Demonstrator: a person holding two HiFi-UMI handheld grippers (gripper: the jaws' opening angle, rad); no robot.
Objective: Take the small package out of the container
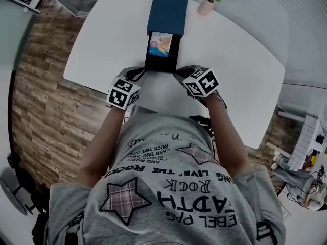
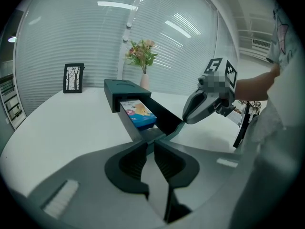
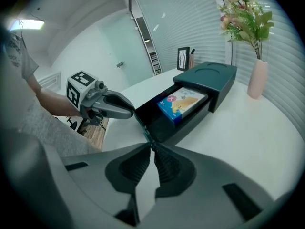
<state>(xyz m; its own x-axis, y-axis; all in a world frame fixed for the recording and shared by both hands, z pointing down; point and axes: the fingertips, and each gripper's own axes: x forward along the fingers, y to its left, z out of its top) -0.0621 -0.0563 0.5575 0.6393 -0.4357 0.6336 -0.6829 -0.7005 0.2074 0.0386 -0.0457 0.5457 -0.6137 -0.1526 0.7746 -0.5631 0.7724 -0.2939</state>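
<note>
A: Left side first. The left tongs (image 2: 149, 141) were all but closed, pinched on the near lip of the tray (image 2: 164, 120) pulled out of the container (image 1: 167, 11). What worried you there?

B: That both pairs were busy. The small package (image 2: 138, 114) lay flat in that tray, close to the mouth of the sleeve (image 2: 125, 87), and neither pair touched it. One had to let go before anything could be lifted. Nothing pinned the sleeve to the worktop (image 1: 110, 40) either. A tug on the lip could have dragged the whole container along, or pulled the tray clean out.

A: And the package itself?

B: It looked like a glossy carton, lying low between the tray walls. Tongs coming in from above could have skidded off it, or caught a wall and tipped the tray.

A: Over to the right, then.

B: The right tongs (image 3: 151, 146) were clamped on the same front lip, at its other corner. Beside the sleeve stood a vase (image 3: 256, 80) of flowers (image 3: 245, 13), and a shove that way might have toppled it.

A: What couldn't you make out?

B: In the head view the marker cubes (image 1: 122, 92) covered both sets of tips, and the person's shirt (image 1: 168, 188) filled the lower half. Whether the package's far end sat under the sleeve was, I'd say, unclear. Its print was too small to read.
</note>
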